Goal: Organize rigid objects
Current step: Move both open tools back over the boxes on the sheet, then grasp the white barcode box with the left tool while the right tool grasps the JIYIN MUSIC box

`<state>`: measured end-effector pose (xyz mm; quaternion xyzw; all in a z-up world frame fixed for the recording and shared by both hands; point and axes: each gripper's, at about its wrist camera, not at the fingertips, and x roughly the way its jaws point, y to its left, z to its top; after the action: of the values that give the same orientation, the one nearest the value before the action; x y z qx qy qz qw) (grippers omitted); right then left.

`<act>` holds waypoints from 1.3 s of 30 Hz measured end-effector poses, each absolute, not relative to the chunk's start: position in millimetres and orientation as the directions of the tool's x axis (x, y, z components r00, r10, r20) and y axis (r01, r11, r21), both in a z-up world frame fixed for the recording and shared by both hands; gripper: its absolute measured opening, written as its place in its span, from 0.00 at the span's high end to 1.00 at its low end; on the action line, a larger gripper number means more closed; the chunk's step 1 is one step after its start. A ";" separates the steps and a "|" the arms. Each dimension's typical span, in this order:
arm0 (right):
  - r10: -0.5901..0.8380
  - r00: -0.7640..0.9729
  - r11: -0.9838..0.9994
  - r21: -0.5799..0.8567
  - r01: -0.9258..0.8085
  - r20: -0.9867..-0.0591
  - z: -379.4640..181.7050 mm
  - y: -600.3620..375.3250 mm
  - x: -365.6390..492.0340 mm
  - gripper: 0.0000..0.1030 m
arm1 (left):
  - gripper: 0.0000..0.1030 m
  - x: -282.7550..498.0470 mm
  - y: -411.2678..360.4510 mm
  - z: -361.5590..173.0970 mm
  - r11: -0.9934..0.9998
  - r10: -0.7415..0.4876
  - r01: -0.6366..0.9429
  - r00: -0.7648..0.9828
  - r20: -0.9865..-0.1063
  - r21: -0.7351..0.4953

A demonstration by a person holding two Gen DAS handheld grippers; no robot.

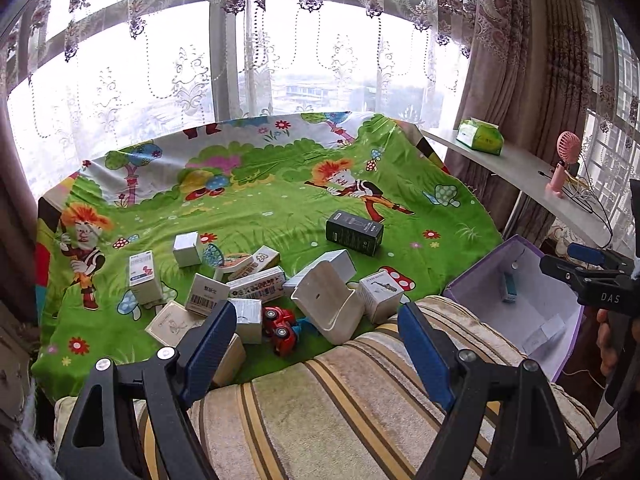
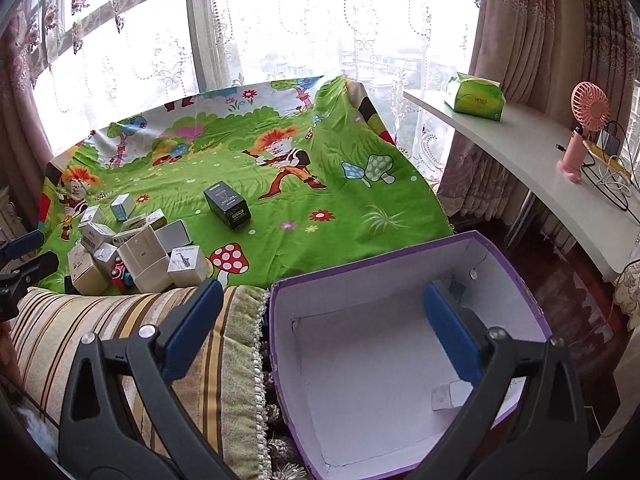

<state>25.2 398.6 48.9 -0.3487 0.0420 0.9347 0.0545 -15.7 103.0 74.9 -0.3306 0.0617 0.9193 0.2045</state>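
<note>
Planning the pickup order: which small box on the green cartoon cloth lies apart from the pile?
The dark green-black rectangular box, lying alone farther back on the cloth; the pale boxes crowd together around the red toy car.

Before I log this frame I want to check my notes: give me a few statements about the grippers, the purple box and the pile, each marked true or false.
1. Both grippers are open and hold nothing. True: the left gripper and the right gripper each show a wide gap.
2. The purple box is completely empty. False: a small white box and a small teal item lie inside.
3. The black box lies apart from the pile. True.
4. The red toy car is in the purple box. False: it sits on the green cloth among the white boxes.
5. The pink fan stands on the cloth. False: it stands on the white shelf.
</note>
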 end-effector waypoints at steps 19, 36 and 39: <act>-0.069 -0.619 -0.994 0.110 -0.029 -0.782 10.0 336.2 -44.7 0.02 | 0.19 -111.3 55.5 32.7 -0.984 0.107 -0.176 -0.601 -0.792 0.000; -0.085 -0.517 -0.993 0.028 0.118 -0.852 -22.0 291.5 -99.7 0.02 | 0.29 -164.7 77.6 -4.5 -0.970 -0.102 -0.136 -0.521 -0.847 0.201; -0.084 -0.506 -0.990 0.014 0.140 -0.858 -25.3 285.2 -105.2 0.02 | 0.42 -165.5 76.8 -7.0 -0.971 -0.100 -0.137 -0.513 -0.853 0.196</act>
<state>-105.2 285.2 -25.3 -0.4927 -0.0289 0.8673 -0.0645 -165.5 76.8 -7.0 -0.4934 0.1201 0.8614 0.0108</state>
